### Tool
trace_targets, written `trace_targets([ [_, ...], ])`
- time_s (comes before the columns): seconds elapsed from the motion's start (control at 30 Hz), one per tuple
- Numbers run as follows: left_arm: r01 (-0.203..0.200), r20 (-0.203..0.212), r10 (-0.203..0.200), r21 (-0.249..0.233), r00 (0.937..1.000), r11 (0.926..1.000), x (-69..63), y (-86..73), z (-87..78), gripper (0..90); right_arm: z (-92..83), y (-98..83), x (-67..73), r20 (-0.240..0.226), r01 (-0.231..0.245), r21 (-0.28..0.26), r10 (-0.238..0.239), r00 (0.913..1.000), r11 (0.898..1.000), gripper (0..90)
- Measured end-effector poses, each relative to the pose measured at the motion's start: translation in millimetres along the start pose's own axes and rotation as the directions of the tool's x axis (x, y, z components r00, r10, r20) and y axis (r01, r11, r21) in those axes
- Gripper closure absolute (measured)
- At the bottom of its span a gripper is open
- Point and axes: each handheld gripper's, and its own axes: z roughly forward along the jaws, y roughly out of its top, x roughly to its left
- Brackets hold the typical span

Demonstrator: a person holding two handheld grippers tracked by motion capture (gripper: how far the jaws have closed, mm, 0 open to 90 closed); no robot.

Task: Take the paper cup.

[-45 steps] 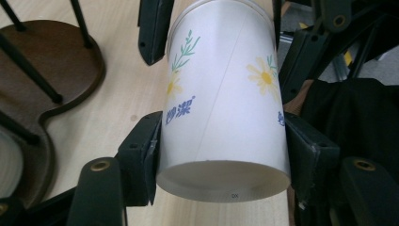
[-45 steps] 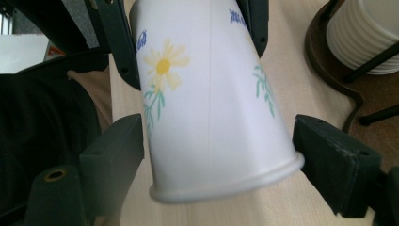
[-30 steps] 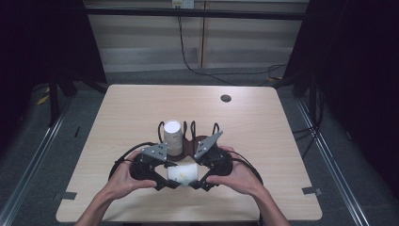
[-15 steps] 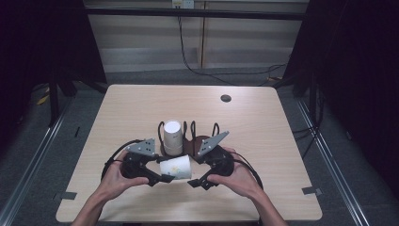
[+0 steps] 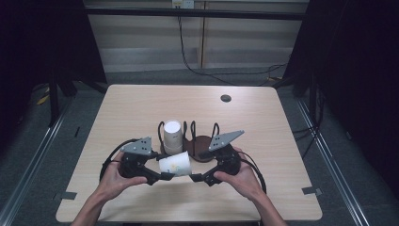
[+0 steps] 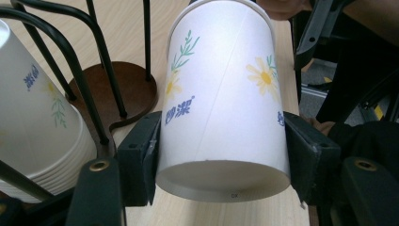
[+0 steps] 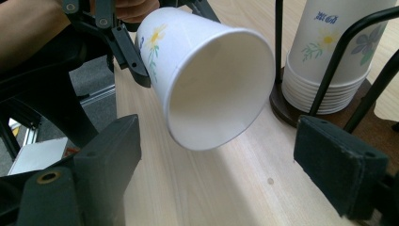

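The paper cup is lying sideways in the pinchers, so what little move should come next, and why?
Probably bring the open right gripper in around the cup's rim. The left gripper clamps the paper cup near its bottom, its mouth faces the right gripper's wide-apart jaws, and the stack of cups in the rack sits just behind.

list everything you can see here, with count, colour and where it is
paper cup: 1, white with flower print, on its side above the table, clamped near its base
cup stack: 1 stack of nested cups, white with flower print, upside down in the left bay of the holder
cup holder: 1, brown round base with black wire loops, table centre; right bay holds no cups
table: 1, light wood
round cap: 1, dark, set in the table top near the far right
left claw: 1, black, shut on the paper cup
right claw: 1, black, jaws open, facing the cup's mouth
hands: 2, one holding each claw
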Motion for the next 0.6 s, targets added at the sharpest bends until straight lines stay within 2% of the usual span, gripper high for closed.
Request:
trace_targets([
  [0.1, -0.003, -0.012, 0.003, -0.015, 0.9999, 0.9999, -0.2, -0.1, -1.7, 36.7, -0.3, 0.0, 0.6, 0.001, 0.003, -0.016, -0.003, 1.0, 1.0, 15.1],
  [0.3, 0.001, 0.007, -0.001, -0.074, 1.0, 0.9972, 0.0, -0.1, -4.6, 36.7, -2.8, 0.1, 0.6, -0.01, 0.008, -0.063, -0.008, 0.9999, 0.998, 14.6],
  [0.6, -0.039, -0.006, 0.039, -0.131, 0.9992, 0.9906, -3.5, 0.8, -3.3, 36.8, -5.0, -0.2, 1.5, -0.009, 0.009, -0.148, -0.011, 0.9999, 0.989, 14.6],
])
